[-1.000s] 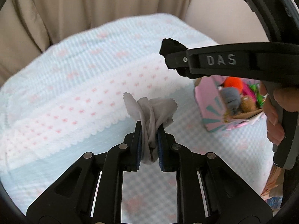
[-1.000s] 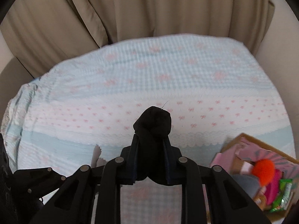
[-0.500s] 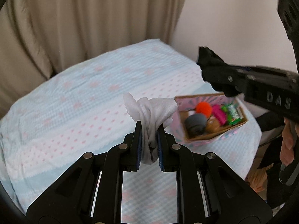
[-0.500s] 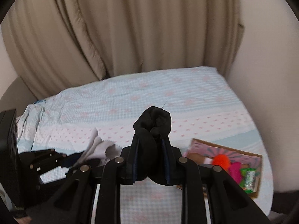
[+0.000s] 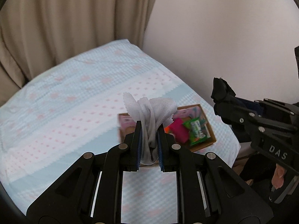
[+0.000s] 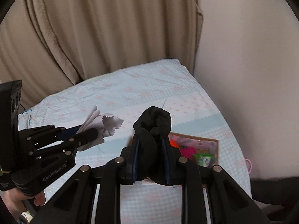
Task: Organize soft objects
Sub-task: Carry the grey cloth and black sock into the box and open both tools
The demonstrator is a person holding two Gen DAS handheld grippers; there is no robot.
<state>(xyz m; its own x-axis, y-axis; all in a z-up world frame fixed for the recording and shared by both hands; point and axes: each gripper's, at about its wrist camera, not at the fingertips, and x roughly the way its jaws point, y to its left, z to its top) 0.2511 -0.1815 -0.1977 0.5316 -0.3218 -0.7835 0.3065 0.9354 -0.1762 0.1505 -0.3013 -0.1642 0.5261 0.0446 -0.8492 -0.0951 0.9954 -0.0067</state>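
Left gripper (image 5: 149,140): closed tight on a bunched white cloth (image 5: 151,112); the two blue-lined pads press it from both sides, and its pinked edges fan out above the fingertips. It is held in the air above the bed, on the near side of the cardboard box as its own camera sees it.
Right gripper (image 6: 150,153): closed tight on a rolled black cloth (image 6: 153,123), which bulges out over the fingertips in a rounded lump with one loose thread standing up. It too is off the bed, above the near edge of the box.
Grippers to each other: in the left view the right gripper (image 5: 222,100) reaches in from the right of the box, black cloth (image 5: 221,89) at its tip; in the right view the left gripper (image 6: 93,132) comes in from the left of the box with the white cloth (image 6: 106,123).
Hands: a few fingers show on each handle, at the lower right of the left view (image 5: 278,177) and the lower left of the right view (image 6: 37,198).
Cardboard box (image 5: 210,130): lies open on the bed near its right edge, with a pink patterned lining; partly hidden by the held cloths.
Box contents: a magenta soft piece (image 5: 179,130), a green packet (image 5: 196,132) and something orange (image 6: 173,143) lie together inside.
Bed cover (image 5: 65,108): pale blue check with pink dots and a white scalloped band, stretching out beyond the box.
Curtain (image 5: 74,18): beige folds hang behind the far end of the bed.
Wall (image 5: 224,28): plain and pale, just beyond the box's side of the bed.
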